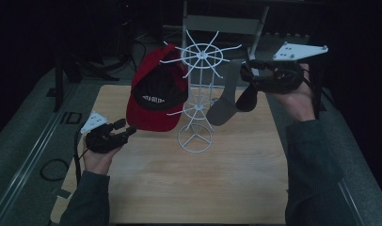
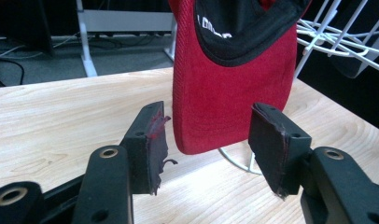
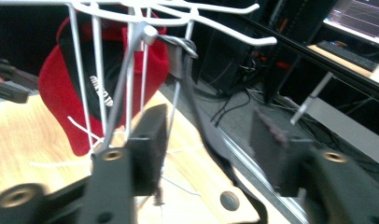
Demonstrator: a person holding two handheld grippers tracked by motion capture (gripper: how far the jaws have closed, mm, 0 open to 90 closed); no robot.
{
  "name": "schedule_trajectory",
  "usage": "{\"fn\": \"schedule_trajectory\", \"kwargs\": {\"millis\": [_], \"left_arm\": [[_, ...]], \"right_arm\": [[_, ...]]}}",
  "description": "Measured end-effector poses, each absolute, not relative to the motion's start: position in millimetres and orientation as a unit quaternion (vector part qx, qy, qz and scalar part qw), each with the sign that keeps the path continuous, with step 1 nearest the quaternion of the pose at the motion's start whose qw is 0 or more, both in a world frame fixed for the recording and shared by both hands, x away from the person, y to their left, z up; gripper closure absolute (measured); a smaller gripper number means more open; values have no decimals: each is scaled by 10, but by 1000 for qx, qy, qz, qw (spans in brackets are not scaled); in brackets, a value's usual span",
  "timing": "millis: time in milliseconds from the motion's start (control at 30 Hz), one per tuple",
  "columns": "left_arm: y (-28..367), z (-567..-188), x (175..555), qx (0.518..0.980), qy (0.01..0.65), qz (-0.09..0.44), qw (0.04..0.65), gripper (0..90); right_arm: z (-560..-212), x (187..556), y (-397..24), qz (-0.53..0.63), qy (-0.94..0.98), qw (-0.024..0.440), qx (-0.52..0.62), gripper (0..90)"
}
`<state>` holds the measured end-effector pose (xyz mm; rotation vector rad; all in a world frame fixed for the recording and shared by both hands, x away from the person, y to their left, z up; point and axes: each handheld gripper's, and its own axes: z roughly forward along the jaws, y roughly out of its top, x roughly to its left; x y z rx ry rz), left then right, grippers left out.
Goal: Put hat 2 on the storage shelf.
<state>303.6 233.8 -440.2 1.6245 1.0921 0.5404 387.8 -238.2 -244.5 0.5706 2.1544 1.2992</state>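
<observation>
A white wire rack (image 1: 198, 94) stands mid-table. On its left side hangs a red cap (image 1: 156, 94) with a black inner band; on its right side hangs a grey cap (image 1: 223, 106). My left gripper (image 1: 127, 128) is low beside the red cap's brim and open. In the left gripper view the red brim (image 2: 225, 93) hangs just beyond the gap of the left gripper (image 2: 208, 144). My right gripper (image 1: 248, 73) is raised at the grey cap's upper edge and open. In the right gripper view the grey cap's dark edge (image 3: 201, 121) runs between the jaws of the right gripper (image 3: 208, 149).
The wooden table (image 1: 189, 188) has bare room in front of the rack's ring base (image 1: 194, 139). Dark metal frames and cables stand behind the table. A grey ledge runs along each side of the table.
</observation>
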Motion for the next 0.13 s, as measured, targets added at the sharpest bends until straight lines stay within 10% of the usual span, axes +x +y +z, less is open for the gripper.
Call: {"fn": "schedule_trajectory", "kwargs": {"millis": [133], "left_arm": [[2364, -4390, 3022, 673, 463, 235, 527, 428]], "right_arm": [[-2467, 3880, -2419, 477, 800, 288, 225, 307]]}}
